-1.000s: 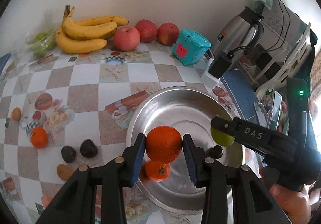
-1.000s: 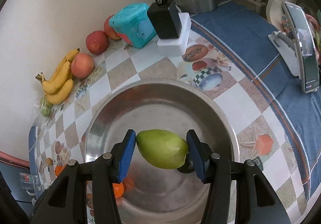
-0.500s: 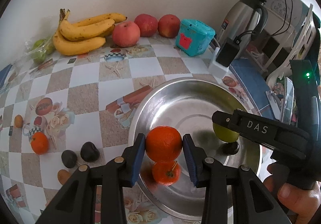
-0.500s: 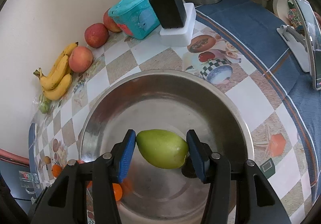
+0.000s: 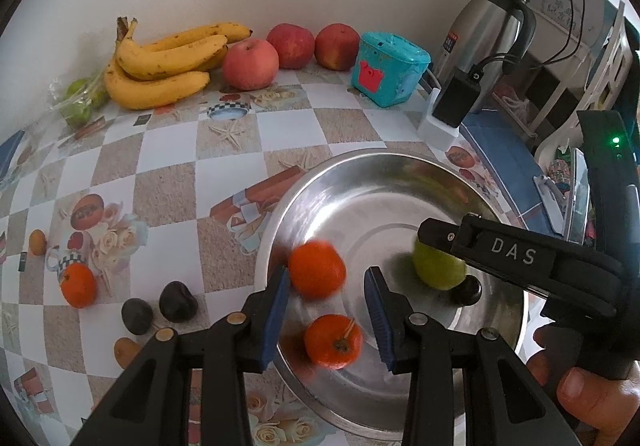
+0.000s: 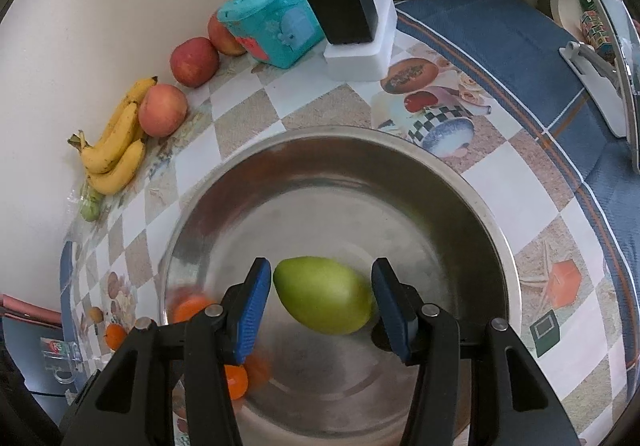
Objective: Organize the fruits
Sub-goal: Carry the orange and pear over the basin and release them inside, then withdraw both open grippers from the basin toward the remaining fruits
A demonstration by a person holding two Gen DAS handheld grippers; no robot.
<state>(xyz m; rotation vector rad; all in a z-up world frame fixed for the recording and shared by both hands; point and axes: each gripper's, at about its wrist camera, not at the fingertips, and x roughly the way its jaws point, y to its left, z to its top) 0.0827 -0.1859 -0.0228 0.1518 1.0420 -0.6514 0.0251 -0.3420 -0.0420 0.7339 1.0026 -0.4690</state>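
Orange and blurred, a round tangerine (image 5: 317,269) sits in the round stainless-steel bowl (image 5: 404,426), just past the blue pads of the left hand-held gripper (image 5: 326,304), whose jaws have just been opening and now stand apart with no pad touching the fruit. A second orange tangerine with a stem (image 5: 333,341) lies on the bowl floor between those jaws, nearer the bowl's near rim. Across the bowl, the right hand-held gripper (image 6: 322,306) is partly closed on a green pear-shaped fruit (image 6: 325,300): the right pad presses its side, while at the left pad I cannot tell contact from a sliver of gap. A small dark round fruit (image 5: 466,289) rests in the bowl just beside the green one. On the chequered tabletop (image 5: 168,198) left of the bowl lie another orange tangerine (image 5: 78,285), two dark round fruits (image 5: 160,306) and small brown fruits. Along the far edge, against the wall, are a bunch of yellow bananas (image 5: 168,62), three red apples (image 5: 292,50), green fruits in a clear bag (image 5: 82,102) and a teal plastic box (image 5: 388,68). Toward the far right corner stand a black charger on a white base (image 5: 452,106) and a steel kettle (image 5: 486,26).
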